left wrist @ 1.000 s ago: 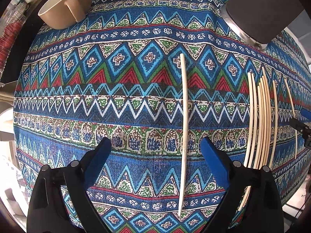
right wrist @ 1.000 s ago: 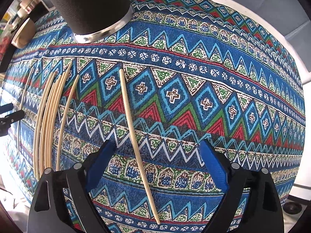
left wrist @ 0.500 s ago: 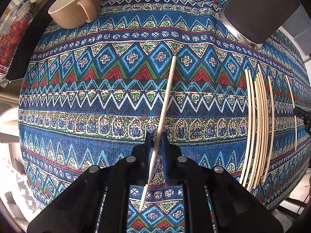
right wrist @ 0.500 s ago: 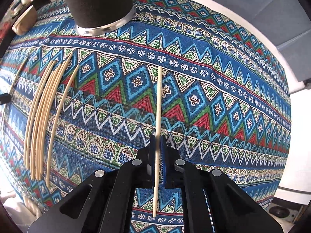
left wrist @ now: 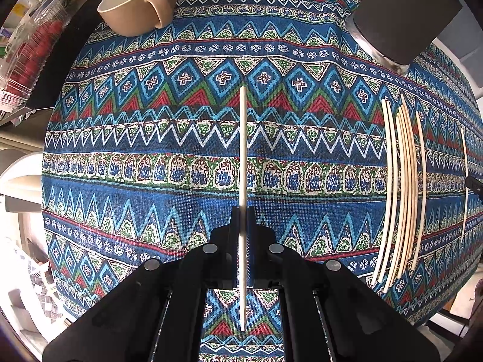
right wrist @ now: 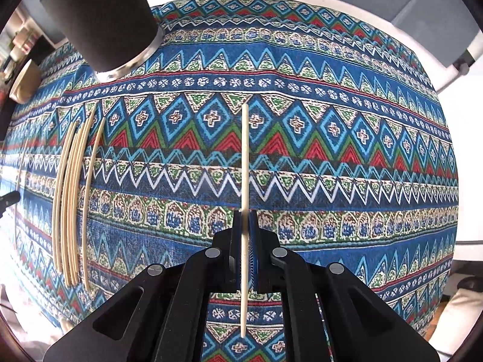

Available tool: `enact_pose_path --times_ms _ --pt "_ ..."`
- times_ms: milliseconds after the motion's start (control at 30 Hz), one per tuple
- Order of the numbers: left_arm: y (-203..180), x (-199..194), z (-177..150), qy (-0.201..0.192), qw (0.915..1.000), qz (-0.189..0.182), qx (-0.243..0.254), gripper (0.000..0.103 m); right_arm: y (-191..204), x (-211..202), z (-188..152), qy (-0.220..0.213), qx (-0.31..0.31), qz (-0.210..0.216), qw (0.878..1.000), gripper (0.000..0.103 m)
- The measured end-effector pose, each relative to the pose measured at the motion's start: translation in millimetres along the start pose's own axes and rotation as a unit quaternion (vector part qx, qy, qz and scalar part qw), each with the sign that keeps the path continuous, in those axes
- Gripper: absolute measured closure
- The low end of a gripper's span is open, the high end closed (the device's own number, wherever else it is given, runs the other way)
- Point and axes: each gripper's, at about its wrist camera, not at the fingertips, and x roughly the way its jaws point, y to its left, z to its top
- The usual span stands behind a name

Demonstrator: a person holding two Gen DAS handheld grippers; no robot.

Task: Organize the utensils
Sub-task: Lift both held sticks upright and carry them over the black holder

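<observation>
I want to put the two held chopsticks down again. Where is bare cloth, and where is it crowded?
Bare cloth lies between the beige mug and the chopstick bundle, under the left gripper. More lies right of the right gripper, toward the table edge. It is crowded around the bundle and beside the black holder.

Left gripper point(left wrist: 242, 214) and right gripper point(right wrist: 245, 215) (both level) have fingers clamped together.

On the tablecloth point(left wrist: 151, 181), the chopstick bundle point(left wrist: 401, 187) lies right of the left gripper point(left wrist: 242, 235), the holder point(left wrist: 404, 15) stands beyond it, and the cup point(left wrist: 135, 3) sits far left.
</observation>
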Motion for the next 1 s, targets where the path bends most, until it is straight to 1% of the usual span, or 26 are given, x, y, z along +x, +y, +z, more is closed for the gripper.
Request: enact_pose_path --times_ms 133,267,400,500,533,633,667,733,800,833,933,1000 --pt "6 -24 3 -0.013 0.9999 0.007 -0.001 0.099 -28 -16 -10 -0.011 0.021 0.008 1.000 0.098" --pt "11 -51 10 -0.034 0.9993 0.011 -0.003 0.099 -47 -37 -10 -0.037 0.035 0.024 0.998 0.098" --pt "0 -84 22 -0.069 0.9974 0.015 -0.018 0.098 -42 -66 4 -0.075 0.034 0.040 0.996 0.098" --pt "-10 -104 43 -0.099 0.9948 0.011 -0.019 0.098 -39 -90 19 -0.104 0.026 0.051 0.993 0.098" --pt "-16 -111 52 -0.109 0.9938 0.010 -0.018 0.098 -31 -90 34 -0.112 0.025 0.057 0.992 0.098" --pt "-29 -133 74 -0.147 0.9891 0.003 -0.005 0.098 -28 -116 51 -0.143 0.018 0.074 0.987 0.098" --pt "-32 -142 79 -0.160 0.9871 0.001 -0.001 0.098 -22 -115 61 -0.155 0.016 0.081 0.985 0.098" --pt "-39 -159 89 -0.188 0.9819 -0.018 0.005 0.098 -19 -131 73 -0.180 0.013 0.099 0.979 0.098" --pt "-45 -174 100 -0.216 0.9758 -0.030 0.007 0.098 -13 -143 87 -0.206 0.010 0.127 0.970 0.098" --pt "-47 -179 105 -0.230 0.9725 -0.037 0.008 0.098 -12 -149 93 -0.218 0.010 0.144 0.965 0.098" --pt "-58 -194 120 -0.269 0.9624 -0.036 0.007 0.098 -7 -167 109 -0.259 0.014 0.191 0.947 0.098" --pt "-66 -200 128 -0.288 0.9565 -0.048 0.009 0.098 -2 -178 117 -0.290 0.007 0.205 0.935 0.098"
